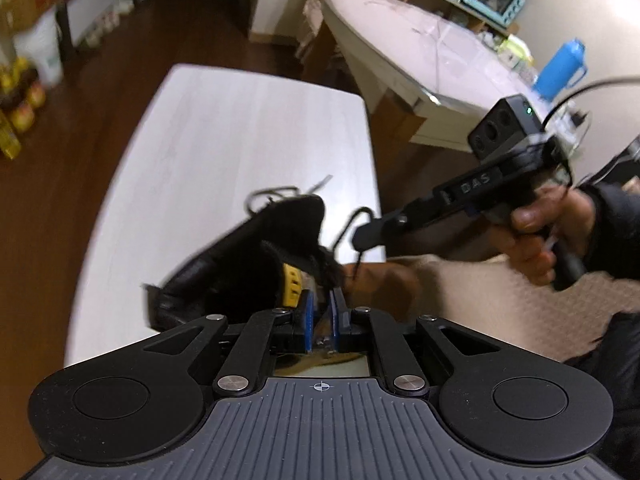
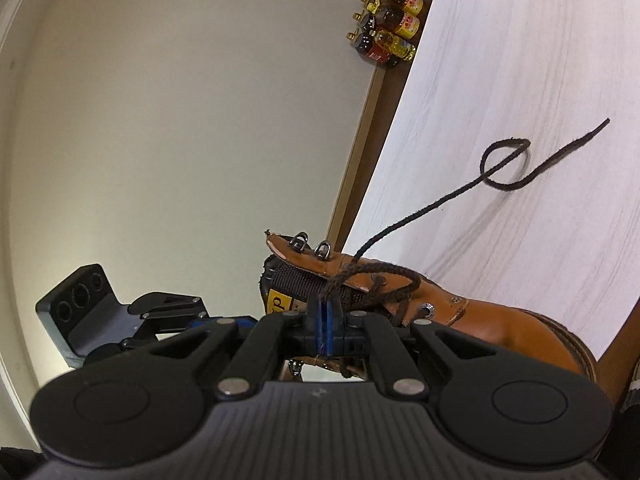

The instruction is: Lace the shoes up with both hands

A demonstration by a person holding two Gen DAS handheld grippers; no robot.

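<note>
The lacing of a brown leather boot (image 2: 460, 316) is judged to be mid-way, with the lower eyelets already crossed and the upper hooks (image 2: 310, 245) still bare; starting at the left, the left gripper (image 1: 321, 312) is seen with its blue pads (image 1: 308, 316) parted by a narrow gap, and nothing is clearly pinched between them, the boot's tongue with its yellow tag (image 1: 291, 283) lying just ahead of and slightly left of the tips; further right, the right gripper (image 2: 325, 310) is held with its pads pressed together, and the dark lace (image 2: 372, 276) is seen bunched right at its tips, so a grip on a loop of lace is judged likely; in the left wrist view the same gripper is shown with a lace loop hanging at its nose, beside the boot; the free end of the lace (image 2: 560, 152) is trailed in a curl across the white table (image 2: 520, 60), well apart from both claws; the next move is judged to call for the held lace to be drawn taut and led round a hook, while the boot is steadied by the left claw.
</note>
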